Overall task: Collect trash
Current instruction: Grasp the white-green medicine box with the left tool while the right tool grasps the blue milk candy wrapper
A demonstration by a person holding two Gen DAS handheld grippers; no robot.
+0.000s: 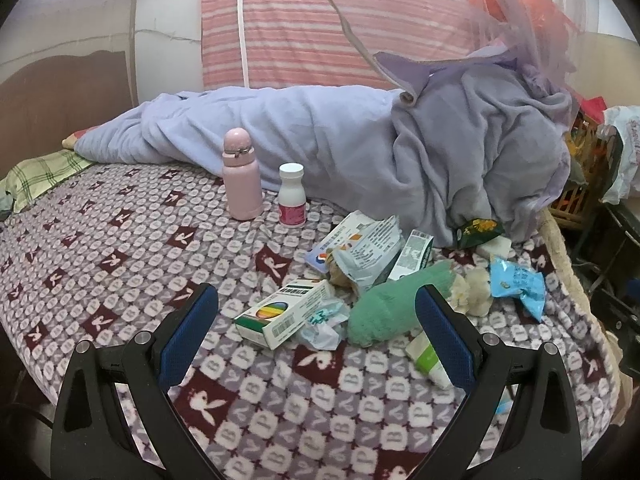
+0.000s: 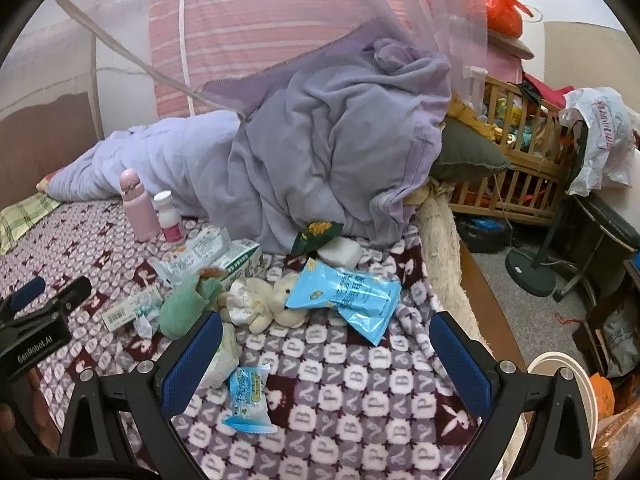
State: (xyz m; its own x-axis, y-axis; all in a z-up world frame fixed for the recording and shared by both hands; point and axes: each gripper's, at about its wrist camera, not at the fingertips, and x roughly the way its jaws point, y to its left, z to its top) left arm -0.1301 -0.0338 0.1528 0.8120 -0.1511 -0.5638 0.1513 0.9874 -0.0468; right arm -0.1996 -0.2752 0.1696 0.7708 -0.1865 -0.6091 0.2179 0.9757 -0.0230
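Above the patterned bed [image 1: 120,240], both your grippers, left [image 1: 316,316] and right [image 2: 326,344], hang spread apart, empty, over scattered wrappers [image 2: 344,292] and boxes [image 1: 280,312].

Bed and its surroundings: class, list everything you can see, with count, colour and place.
Flask: one, pink, upright by the quilt.
Pill bottle: one, white, right of flask.
Quilt: one, lilac, back of bed.
Medicine box: one, white-green, bed centre.
Sock: one, green, beside box.
Large wrapper: one, blue, by teddy.
Small wrapper: one, blue-white, near edge.
Teddy: one, cream.
Crib: one, wooden, right.
Left gripper: open.
Right gripper: open.
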